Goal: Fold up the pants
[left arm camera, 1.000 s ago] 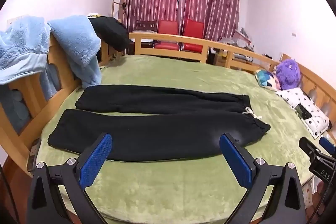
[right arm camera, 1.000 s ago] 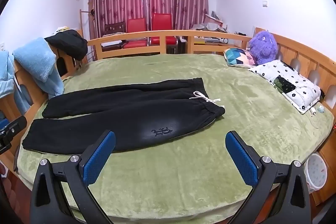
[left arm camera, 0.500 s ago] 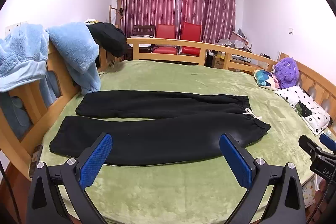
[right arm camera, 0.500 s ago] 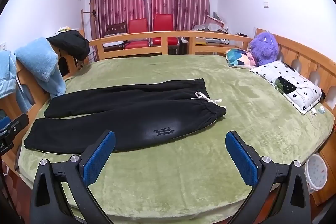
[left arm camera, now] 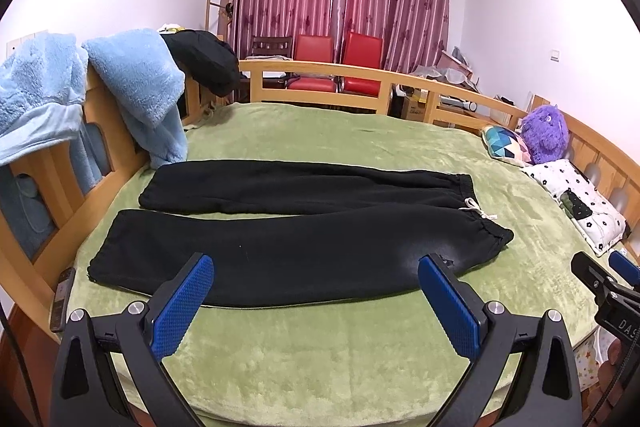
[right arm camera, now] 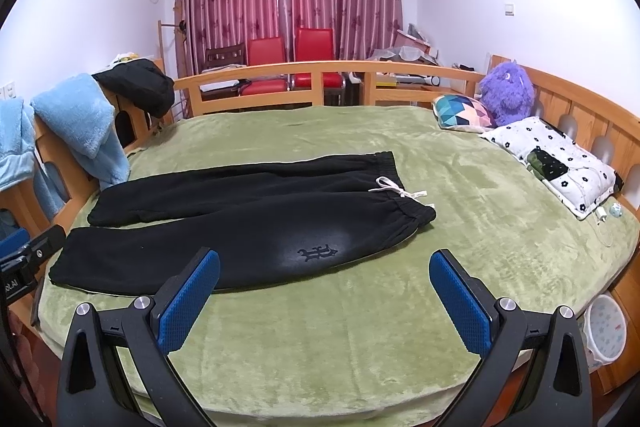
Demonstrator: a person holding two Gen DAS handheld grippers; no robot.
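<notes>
The black pants are lying flat and unfolded across the green blanket, waistband toward the pillows, while the left gripper and right gripper are hovering at the near edge, both spread wide and gripping nothing. To my eye, the plush blanket is risking getting pinched up with the leg, and the thick fabric could be slipping and folding crooked.

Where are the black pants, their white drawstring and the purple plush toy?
black pants (right arm camera: pixel 248 239): right wrist view, on the near leg's cloth.
white drawstring (right arm camera: pixel 394 189): right wrist view, on the bow at the waistband.
purple plush toy (right arm camera: pixel 507 93): right wrist view, on its furry body.
</notes>
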